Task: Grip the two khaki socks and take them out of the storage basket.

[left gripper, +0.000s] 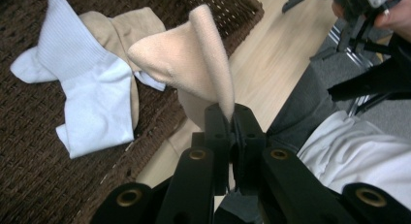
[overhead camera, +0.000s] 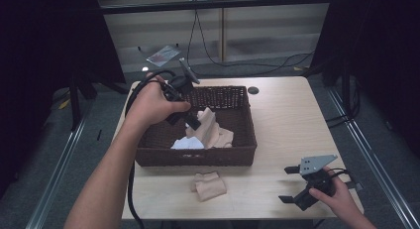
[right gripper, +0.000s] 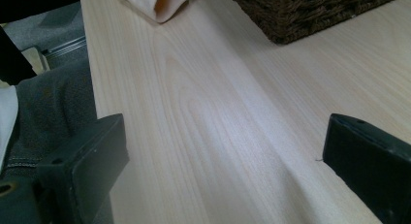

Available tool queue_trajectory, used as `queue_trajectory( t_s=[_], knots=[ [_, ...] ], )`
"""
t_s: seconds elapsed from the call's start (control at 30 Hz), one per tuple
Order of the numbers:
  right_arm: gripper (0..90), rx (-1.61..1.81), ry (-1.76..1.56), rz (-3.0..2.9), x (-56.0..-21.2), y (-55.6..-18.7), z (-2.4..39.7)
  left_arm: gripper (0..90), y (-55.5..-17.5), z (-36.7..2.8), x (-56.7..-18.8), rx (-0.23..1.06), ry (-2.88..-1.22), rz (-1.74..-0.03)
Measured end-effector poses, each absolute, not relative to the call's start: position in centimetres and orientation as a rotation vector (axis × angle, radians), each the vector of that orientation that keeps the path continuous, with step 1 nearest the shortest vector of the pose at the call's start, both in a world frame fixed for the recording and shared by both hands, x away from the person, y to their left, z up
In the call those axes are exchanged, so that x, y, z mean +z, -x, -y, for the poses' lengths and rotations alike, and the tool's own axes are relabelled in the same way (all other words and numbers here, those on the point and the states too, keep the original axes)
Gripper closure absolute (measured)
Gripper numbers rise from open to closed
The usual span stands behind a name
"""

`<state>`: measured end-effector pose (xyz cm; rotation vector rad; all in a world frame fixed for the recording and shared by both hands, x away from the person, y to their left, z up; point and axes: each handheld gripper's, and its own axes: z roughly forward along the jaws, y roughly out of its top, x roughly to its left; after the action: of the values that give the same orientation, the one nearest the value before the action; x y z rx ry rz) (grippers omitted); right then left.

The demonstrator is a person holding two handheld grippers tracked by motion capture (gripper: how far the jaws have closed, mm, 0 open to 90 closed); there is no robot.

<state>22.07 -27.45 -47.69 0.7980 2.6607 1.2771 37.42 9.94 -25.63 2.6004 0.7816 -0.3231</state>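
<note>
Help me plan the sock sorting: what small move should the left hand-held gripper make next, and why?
Probably lift a little higher and carry toward the table's near edge. The left hand-held gripper is shut on a beige sock that hangs over the wicker basket, while a folded beige sock already lies on the table in front of it. The right hand-held gripper rests open, apart.

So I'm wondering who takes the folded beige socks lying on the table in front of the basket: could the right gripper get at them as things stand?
Probably yes: the right gripper is open and holds nothing, with bare table between it and the folded beige socks.
</note>
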Motion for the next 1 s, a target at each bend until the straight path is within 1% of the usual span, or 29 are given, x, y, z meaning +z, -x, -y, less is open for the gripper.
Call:
queue_trajectory(
  t_s=[0.23,0.57,0.83,1.0],
  knots=[
    [2.2,1.276,-0.804,-2.664,-47.7,-22.0,27.4,87.1,-36.5,-9.4,-26.3,-0.348,-2.619,-0.726],
    [2.2,1.272,-0.801,-2.668,-47.7,-22.1,27.5,87.0,-34.7,-8.5,-27.4,-0.348,-2.632,-0.63],
    [2.3,1.281,-0.799,-2.67,-47.7,-22.2,27.3,86.8,-33.6,-7.6,-29.6,-0.35,-2.646,-0.582],
    [2.2,1.28,-0.803,-2.667,-47.8,-22.2,27.3,85.4,-33.2,-7.1,-31.0,-0.383,-2.638,-0.566]
  ],
)
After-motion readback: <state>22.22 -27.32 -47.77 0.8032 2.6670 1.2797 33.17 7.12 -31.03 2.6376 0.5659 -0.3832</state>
